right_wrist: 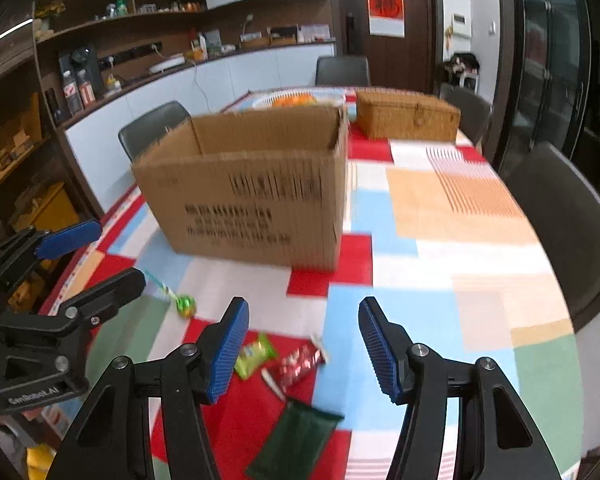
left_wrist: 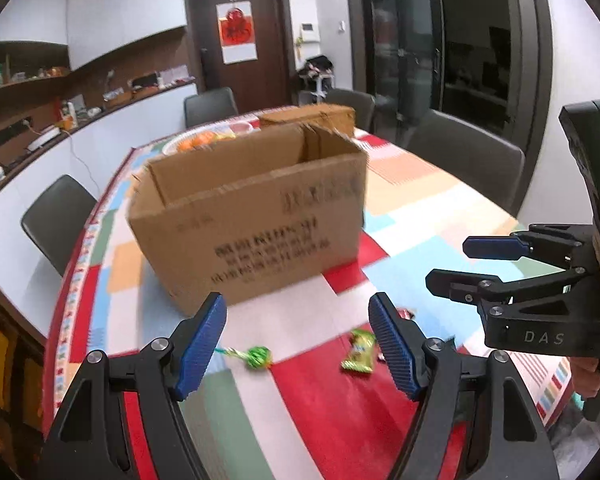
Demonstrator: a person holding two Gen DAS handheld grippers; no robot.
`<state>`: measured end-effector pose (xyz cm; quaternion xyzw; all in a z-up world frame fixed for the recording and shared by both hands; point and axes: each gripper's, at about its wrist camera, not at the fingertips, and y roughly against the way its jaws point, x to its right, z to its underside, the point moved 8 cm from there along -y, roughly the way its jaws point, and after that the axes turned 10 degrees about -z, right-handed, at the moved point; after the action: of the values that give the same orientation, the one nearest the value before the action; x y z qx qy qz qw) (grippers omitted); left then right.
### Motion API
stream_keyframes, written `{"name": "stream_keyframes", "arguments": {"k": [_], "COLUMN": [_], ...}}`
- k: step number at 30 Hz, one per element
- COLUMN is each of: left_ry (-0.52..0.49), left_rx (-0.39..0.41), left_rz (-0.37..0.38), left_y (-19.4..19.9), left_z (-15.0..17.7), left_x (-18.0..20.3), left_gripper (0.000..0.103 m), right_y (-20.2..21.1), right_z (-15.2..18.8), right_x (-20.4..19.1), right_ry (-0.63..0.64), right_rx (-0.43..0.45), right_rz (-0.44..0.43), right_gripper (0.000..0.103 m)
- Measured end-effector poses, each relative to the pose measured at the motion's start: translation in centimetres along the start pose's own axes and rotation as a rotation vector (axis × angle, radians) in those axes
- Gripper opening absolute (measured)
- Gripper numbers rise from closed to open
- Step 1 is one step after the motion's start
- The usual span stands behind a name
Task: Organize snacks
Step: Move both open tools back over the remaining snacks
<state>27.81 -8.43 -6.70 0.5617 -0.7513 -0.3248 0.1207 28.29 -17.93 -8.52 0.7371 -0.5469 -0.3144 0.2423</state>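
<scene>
Left wrist view: left claw (left_wrist: 298, 344) and right claw (right_wrist: 302, 348) hovered level, jaws apart, over snacks before the cardboard box (left_wrist: 252, 216) on the tabletop (right_wrist: 440, 216).

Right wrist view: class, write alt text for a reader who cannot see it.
An open gripper hovers over snack packets on a patchwork tablecloth: a light green packet, a red packet and a dark green packet. Behind them stands an open cardboard box; the other gripper, also open, is at left.
</scene>
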Motion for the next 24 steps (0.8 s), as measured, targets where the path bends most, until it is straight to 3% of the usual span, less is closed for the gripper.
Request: {"name": "stream_keyframes", "arguments": {"k": [15, 24], "left_ry": [-0.091, -0.174], "left_rx": [-0.099, -0.117], "left_rz": [0.101, 0.152], "left_y": [-2.5, -4.5], "left_z": [5.5, 6.3], "left_x": [2.9, 4.1], "left_gripper": [0.067, 0.065], "right_y": [-2.0, -3.2], "right_z": [8.9, 10.8], "right_x": [1.1, 1.0], "right_ry": [-0.181, -0.206], "right_rx": [-0.238, -0.319], "right_rz": [-0.013, 0.036], "right_gripper": [0.058, 0.058]}}
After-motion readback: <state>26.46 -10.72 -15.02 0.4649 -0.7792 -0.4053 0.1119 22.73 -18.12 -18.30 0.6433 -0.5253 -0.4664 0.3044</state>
